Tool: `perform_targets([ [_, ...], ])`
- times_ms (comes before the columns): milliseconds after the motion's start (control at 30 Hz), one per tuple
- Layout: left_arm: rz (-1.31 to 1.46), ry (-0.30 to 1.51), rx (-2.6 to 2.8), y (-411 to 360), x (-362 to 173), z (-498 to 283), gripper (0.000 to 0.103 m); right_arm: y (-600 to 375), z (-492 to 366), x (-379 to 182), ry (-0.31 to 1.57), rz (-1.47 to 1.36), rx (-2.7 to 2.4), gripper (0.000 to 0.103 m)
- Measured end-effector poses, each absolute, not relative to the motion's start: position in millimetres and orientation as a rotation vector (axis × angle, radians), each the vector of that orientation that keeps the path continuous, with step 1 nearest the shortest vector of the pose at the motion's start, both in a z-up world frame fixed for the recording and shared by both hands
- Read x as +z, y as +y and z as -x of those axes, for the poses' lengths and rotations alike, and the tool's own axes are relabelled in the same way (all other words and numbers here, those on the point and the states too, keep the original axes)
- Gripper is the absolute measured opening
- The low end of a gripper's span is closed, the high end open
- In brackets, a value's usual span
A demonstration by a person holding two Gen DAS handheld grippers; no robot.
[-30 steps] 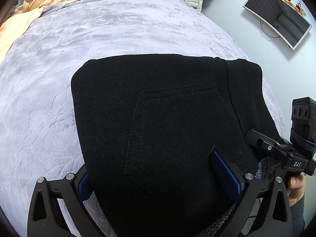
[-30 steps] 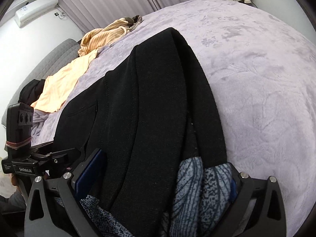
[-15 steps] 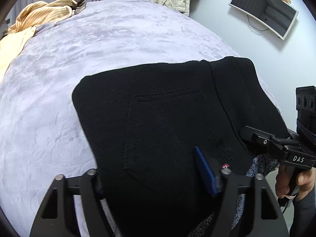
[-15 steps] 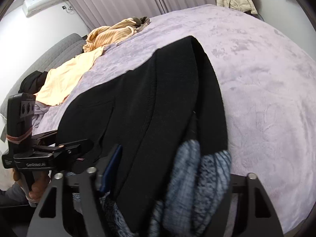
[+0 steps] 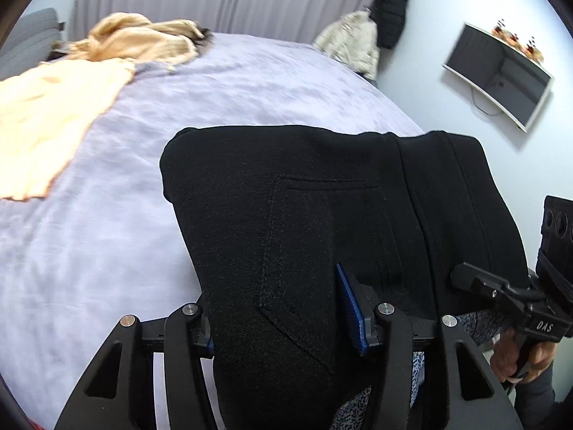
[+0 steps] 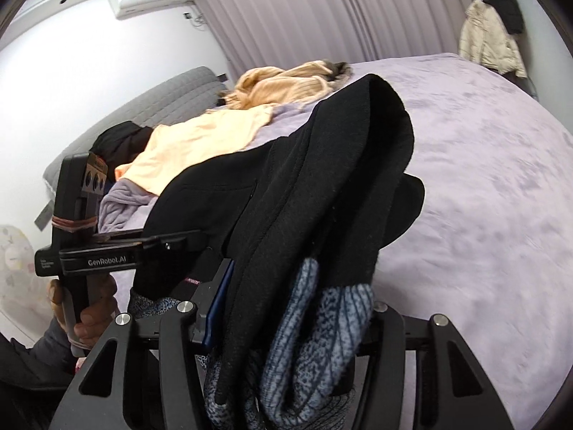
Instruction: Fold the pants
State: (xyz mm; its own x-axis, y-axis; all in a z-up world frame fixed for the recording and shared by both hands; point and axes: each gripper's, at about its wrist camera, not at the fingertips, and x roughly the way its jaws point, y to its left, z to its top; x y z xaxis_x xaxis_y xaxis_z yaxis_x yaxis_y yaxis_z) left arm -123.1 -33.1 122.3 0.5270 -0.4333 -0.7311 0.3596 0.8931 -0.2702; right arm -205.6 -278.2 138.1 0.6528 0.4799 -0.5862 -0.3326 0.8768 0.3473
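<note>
Black fleece-lined pants (image 5: 322, 215) fill the left wrist view, draped between the fingers of the left gripper (image 5: 283, 326) and hanging above the lilac plush bedspread (image 5: 107, 215). A peach shirt (image 5: 46, 114) lies far left; a wall-mounted monitor (image 5: 497, 75) hangs right. The blue pads pinch the cloth.

From the right wrist view, the pants (image 6: 322, 197) bunch over the right gripper (image 6: 286, 322), grey lining showing. Grey curtains (image 6: 322, 10) stand beyond. Its fingers clamp the thick fold.
</note>
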Motion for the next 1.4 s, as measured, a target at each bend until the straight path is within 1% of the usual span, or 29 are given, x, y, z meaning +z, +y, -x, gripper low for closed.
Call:
perform_targets([
  [133, 0.117, 0.924, -0.383, 11.2, 116.9, 106.2, 0.054, -235.7, 175.1, 134.6, 0.743, -0.21, 0.517, 0.057],
  [300, 0.143, 1.03, -0.315, 41.6, 83.0, 69.7, 0.054, -200.3, 140.1, 108.9, 0.825, -0.182, 0.52, 0.057],
  [367, 0.152, 1.085, -0.307, 43.6, 62.8, 53.4, 0.057, -196.1, 125.6, 90.1, 0.873, -0.184, 0.492, 0.057],
  [400, 0.157, 1.106, -0.3, 45.6, 53.7, 48.3, 0.067, -196.6, 119.1, 80.5, 0.9, -0.189, 0.471, 0.059],
  [433, 0.156, 1.116, -0.282, 48.1, 45.4, 43.7, 0.077, -198.6, 115.6, 72.9, 0.92, -0.191, 0.453, 0.064],
  [467, 0.153, 1.111, -0.265, 51.5, 41.0, 41.1, 0.081, -202.3, 112.1, 67.6, 0.941, -0.205, 0.438, 0.072],
  [500, 0.15, 1.105, -0.256, 56.2, 40.3, 42.0, 0.092, -209.0, 111.7, 64.3, 0.956, -0.23, 0.426, 0.074],
  [533, 0.152, 1.107, -0.258, 60.1, 41.0, 41.9, 0.095, -218.6, 113.0, 63.5, 0.966, -0.263, 0.419, 0.076],
  [600, 0.166, 1.109, -0.267, 74.6, 48.7, 46.1, 0.095, -227.1, 119.8, 71.6, 0.944, -0.281, 0.391, 0.077],
  [667, 0.167, 1.055, -0.225, 86.4, 65.2, 56.3, 0.095, -232.4, 134.6, 91.3, 0.874, -0.222, 0.309, 0.077],
  [767, 0.199, 0.964, -0.233, 101.6, 88.9, 80.4, 0.095, -214.2, 166.3, 124.1, 0.758, -0.031, 0.32, 0.078],
  [833, 0.169, 0.928, -0.289, 95.1, 96.5, 96.0, 0.095, -190.3, 190.6, 134.8, 0.706, 0.115, 0.404, 0.08],
  [900, 0.121, 0.901, -0.338, 81.1, 95.4, 107.0, 0.095, -167.0, 207.4, 129.5, 0.7, 0.225, 0.497, 0.08],
  [967, 0.102, 0.944, -0.35, 59.6, 80.5, 111.0, 0.095, -158.7, 205.5, 111.1, 0.757, 0.276, 0.49, 0.08],
  [1000, 0.092, 0.992, -0.323, 31.3, 72.3, 105.5, 0.095, -161.4, 199.9, 98.0, 0.803, 0.274, 0.462, 0.08],
  [1033, 0.051, 1.036, -0.276, 19.2, 64.9, 103.6, 0.095, -168.7, 197.5, 88.6, 0.838, 0.262, 0.443, 0.08],
  [1067, 0.015, 1.082, -0.253, 13.9, 57.0, 96.9, 0.098, -174.5, 192.4, 78.6, 0.875, 0.237, 0.426, 0.08],
  [1100, 0.035, 1.103, -0.26, 11.8, 54.4, 101.4, 0.103, -180.5, 189.6, 72.5, 0.895, 0.197, 0.423, 0.08],
  [1200, 0.156, 1.142, -0.275, 23.5, 47.9, 100.2, 0.103, -184.3, 190.3, 75.8, 0.902, 0.156, 0.44, 0.08],
  [1300, 0.088, 1.024, -0.232, 29.4, 74.8, 104.3, 0.103, -194.2, 190.1, 102.0, 0.848, 0.115, 0.489, 0.081],
  [1400, 0.037, 0.913, -0.174, 31.1, 110.0, 89.9, 0.103, -195.5, 163.3, 126.5, 0.765, 0.075, 0.486, 0.082],
])
